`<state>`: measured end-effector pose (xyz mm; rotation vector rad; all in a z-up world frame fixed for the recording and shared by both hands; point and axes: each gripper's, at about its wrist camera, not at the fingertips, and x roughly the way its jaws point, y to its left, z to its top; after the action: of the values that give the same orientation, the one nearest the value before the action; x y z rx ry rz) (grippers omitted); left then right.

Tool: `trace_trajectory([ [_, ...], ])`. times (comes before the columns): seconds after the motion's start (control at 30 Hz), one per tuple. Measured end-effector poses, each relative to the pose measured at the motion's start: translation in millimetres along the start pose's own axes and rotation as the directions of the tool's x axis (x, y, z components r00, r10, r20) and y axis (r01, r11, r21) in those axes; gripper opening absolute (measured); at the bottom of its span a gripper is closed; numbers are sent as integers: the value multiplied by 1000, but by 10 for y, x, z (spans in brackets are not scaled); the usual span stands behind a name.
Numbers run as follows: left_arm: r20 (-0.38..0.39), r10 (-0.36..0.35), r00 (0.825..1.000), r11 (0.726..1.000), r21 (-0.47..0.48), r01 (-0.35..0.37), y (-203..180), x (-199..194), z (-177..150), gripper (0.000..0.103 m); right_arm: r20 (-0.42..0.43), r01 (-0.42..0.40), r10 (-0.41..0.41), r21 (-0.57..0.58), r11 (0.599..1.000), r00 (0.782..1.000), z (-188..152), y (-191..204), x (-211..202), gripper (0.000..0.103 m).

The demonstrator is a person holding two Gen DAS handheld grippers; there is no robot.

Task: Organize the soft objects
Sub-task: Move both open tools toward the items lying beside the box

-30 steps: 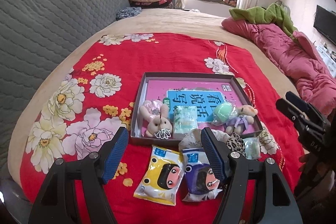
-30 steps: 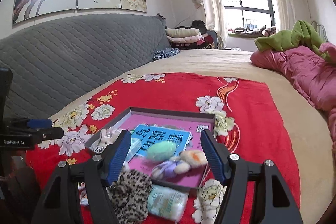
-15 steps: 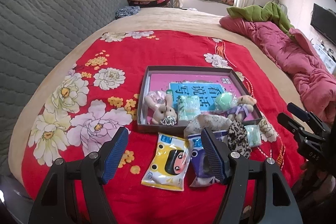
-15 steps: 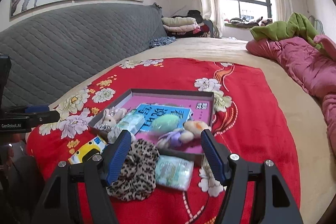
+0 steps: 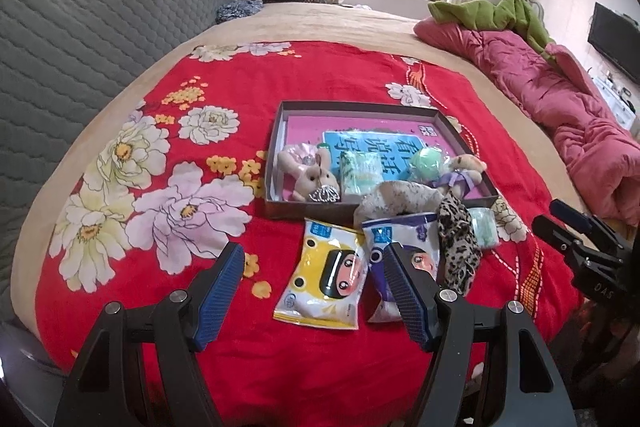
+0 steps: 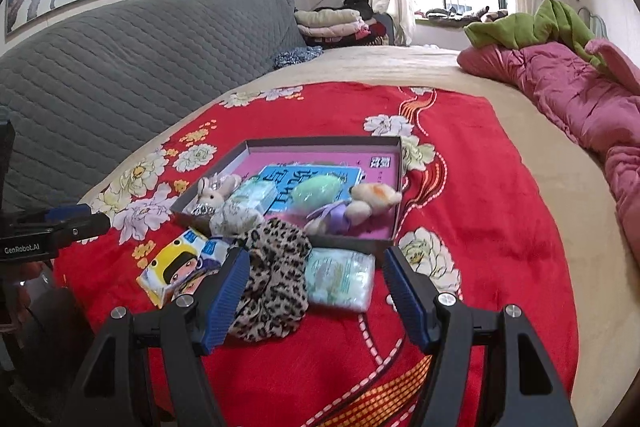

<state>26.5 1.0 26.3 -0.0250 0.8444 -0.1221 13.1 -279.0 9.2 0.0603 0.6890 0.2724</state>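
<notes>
1. The left tool (image 5: 312,291) and right tool (image 6: 314,285) are held wide open; nothing is gripped.
2. Toys are kept in the box (image 5: 288,205), mid-bed.
3. The yellow pack (image 5: 324,283), purple pack (image 5: 416,239), leopard cloth (image 6: 272,287) and green pack (image 6: 340,279) are left outside its near edge, probably to be sorted next.

We note the box (image 5: 276,147) lying flat on the bed: inside it, along its near wall, a bunny plush (image 5: 310,177), a tissue pack (image 5: 360,173), a green ball (image 5: 426,165) and a bear plush (image 5: 460,175). Just outside that wall: a yellow packet (image 5: 326,285), a purple packet (image 5: 404,239), a leopard-print cloth (image 5: 458,243) and a second tissue pack (image 6: 340,279).
</notes>
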Motion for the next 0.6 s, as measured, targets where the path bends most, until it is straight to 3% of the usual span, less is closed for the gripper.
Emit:
trace_trajectory([
  [0.6, -83, -51, 995, 998, 19, 53, -165, 137, -245, 73, -131, 91, -86, 36, 995, 988, -196, 91, 52, 68],
])
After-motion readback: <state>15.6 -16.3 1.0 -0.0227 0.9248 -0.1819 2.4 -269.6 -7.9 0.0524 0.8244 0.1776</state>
